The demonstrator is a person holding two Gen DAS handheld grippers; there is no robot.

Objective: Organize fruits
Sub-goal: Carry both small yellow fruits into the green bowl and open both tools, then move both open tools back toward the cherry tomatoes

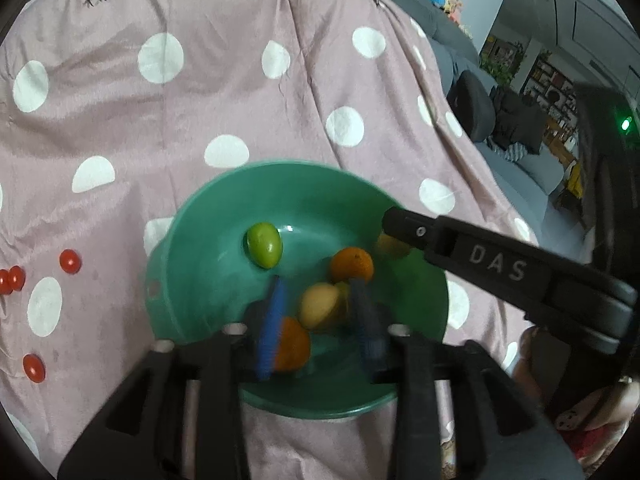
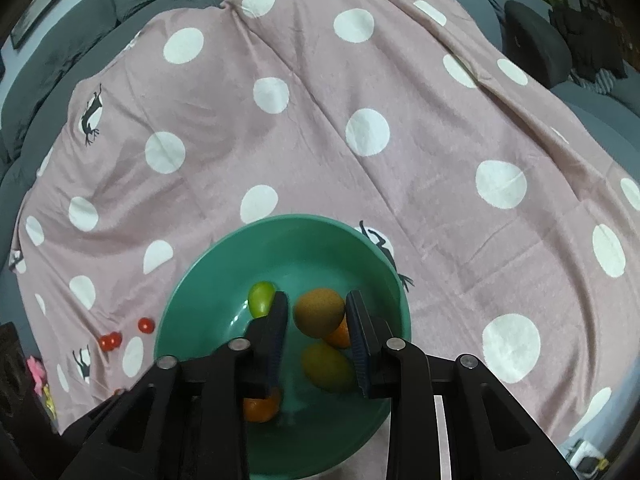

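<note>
A green bowl point(image 1: 192, 240) point(image 2: 200, 288) sits on the pink dotted cloth. It holds a green fruit point(image 1: 264, 245) point(image 2: 260, 298), two oranges point(image 1: 352, 264) point(image 1: 294, 346), a pale yellow fruit point(image 1: 320, 305) point(image 2: 326, 366) and a brown fruit point(image 2: 319, 312). My left gripper point(image 1: 320, 320) is open over the bowl, with nothing between its blue pads. My right gripper point(image 2: 316, 332) is open above the bowl; the brown fruit lies between its fingertips, free of both pads. The right gripper's arm point(image 1: 496, 264) reaches over the bowl's right rim. Several red cherry tomatoes point(image 1: 70, 261) point(image 2: 146, 325) lie on the cloth left of the bowl.
The cloth point(image 1: 200, 100) point(image 2: 400, 160) covers a grey sofa point(image 2: 120, 4). A dark cushion point(image 2: 536, 46) lies at the far right. Small pink and yellow items point(image 2: 38, 376) sit at the left edge. Shelves and furniture point(image 1: 552, 92) stand beyond the sofa.
</note>
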